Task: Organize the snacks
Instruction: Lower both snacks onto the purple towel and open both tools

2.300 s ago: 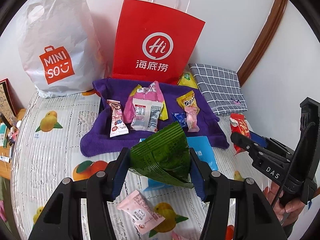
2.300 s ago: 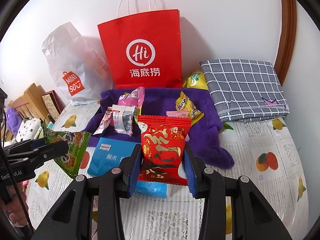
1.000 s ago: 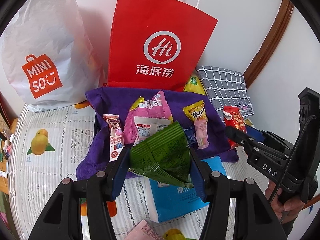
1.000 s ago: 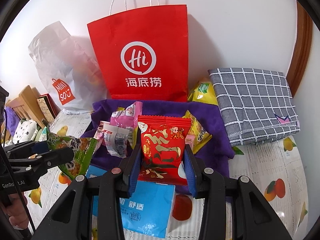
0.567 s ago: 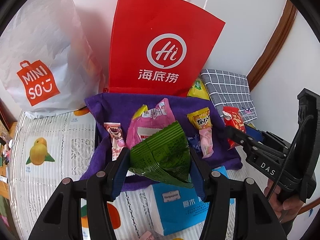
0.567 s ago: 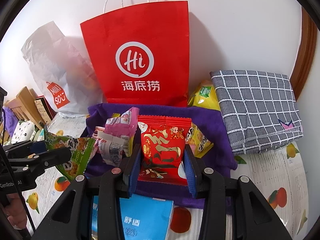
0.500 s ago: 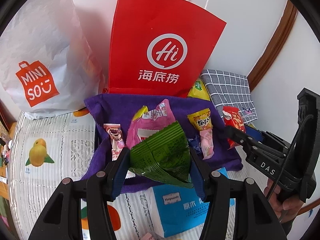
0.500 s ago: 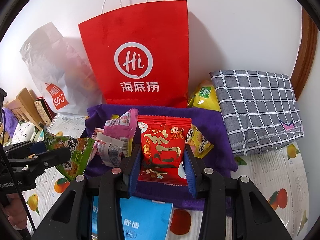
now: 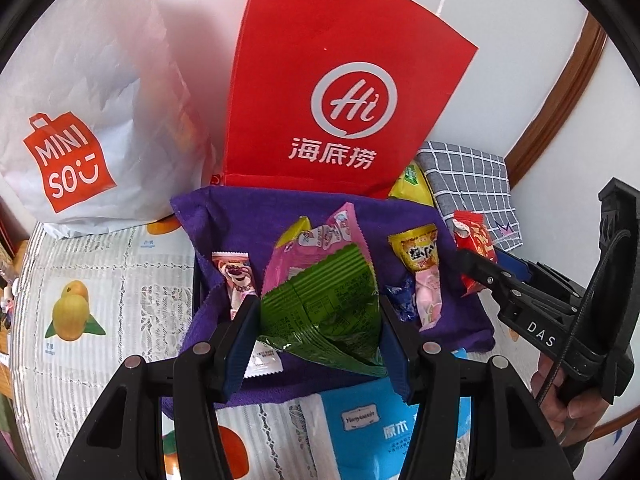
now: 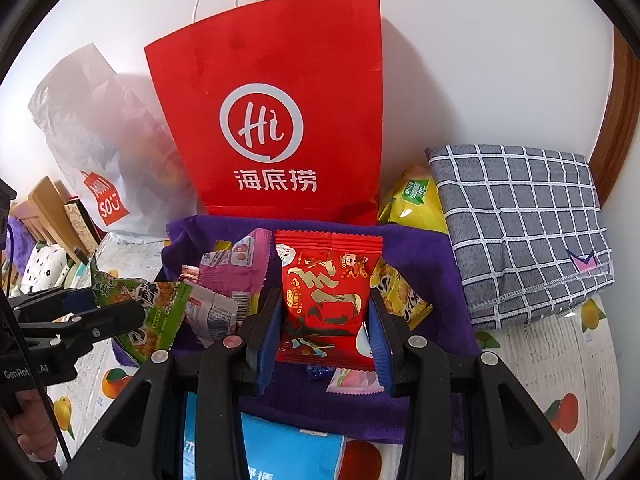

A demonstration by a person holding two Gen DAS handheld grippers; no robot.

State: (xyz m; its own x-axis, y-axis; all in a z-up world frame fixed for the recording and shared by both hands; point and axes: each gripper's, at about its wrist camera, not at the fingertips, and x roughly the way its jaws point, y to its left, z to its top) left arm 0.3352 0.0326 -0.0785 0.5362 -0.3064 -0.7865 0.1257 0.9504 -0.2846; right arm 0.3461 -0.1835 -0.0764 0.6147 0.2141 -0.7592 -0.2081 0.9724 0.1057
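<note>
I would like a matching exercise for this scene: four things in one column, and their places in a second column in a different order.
Things
1. green foil snack packet
2. red foil snack packet with gold characters
3. red paper bag with white Hi logo
4. grey checked folded cloth

Places
A. stands against the wall behind the purple towel
B. between the fingers of the left gripper
C. lies to the right of the purple towel
D. between the fingers of the right gripper

Pairs: 1-B, 2-D, 3-A, 4-C
</note>
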